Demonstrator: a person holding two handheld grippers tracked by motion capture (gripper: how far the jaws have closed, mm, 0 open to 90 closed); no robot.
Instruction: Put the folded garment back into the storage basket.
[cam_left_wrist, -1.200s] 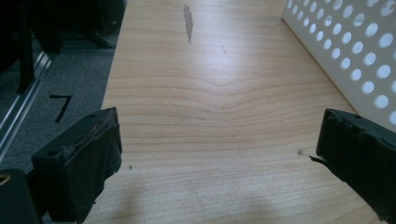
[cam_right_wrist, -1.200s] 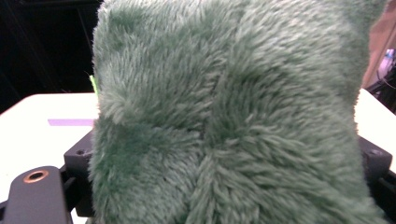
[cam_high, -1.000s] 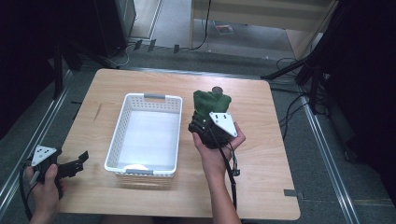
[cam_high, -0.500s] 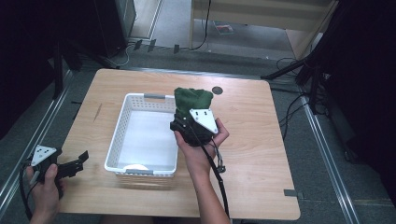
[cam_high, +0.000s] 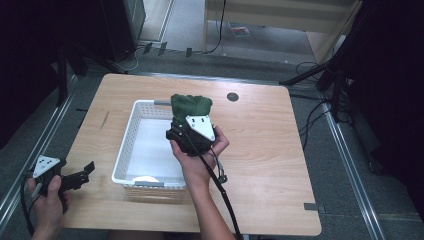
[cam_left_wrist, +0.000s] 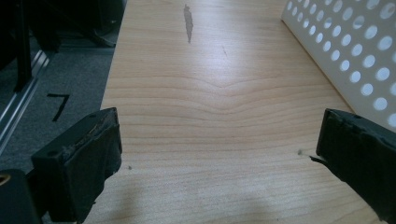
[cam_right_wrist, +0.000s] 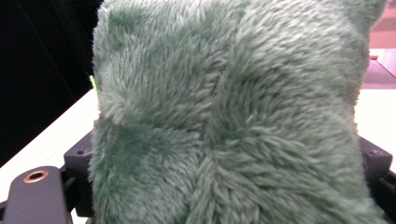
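Our right tool (cam_high: 189, 120) is clamped on the fuzzy dark-green plush toy (cam_high: 191, 106), holding it up above the far right corner of the white perforated plastic basket (cam_high: 127, 144). The basket's open floor lies just left and below, its long axis running away from us. Our left tool (cam_high: 82, 172) rests jaws apart at the wooden table (cam_high: 265, 145)'s near left edge, farther off.

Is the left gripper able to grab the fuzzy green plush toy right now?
Probably not: the left gripper sits open at the table's near corner, with the white perforated basket between it and the fuzzy green plush toy.
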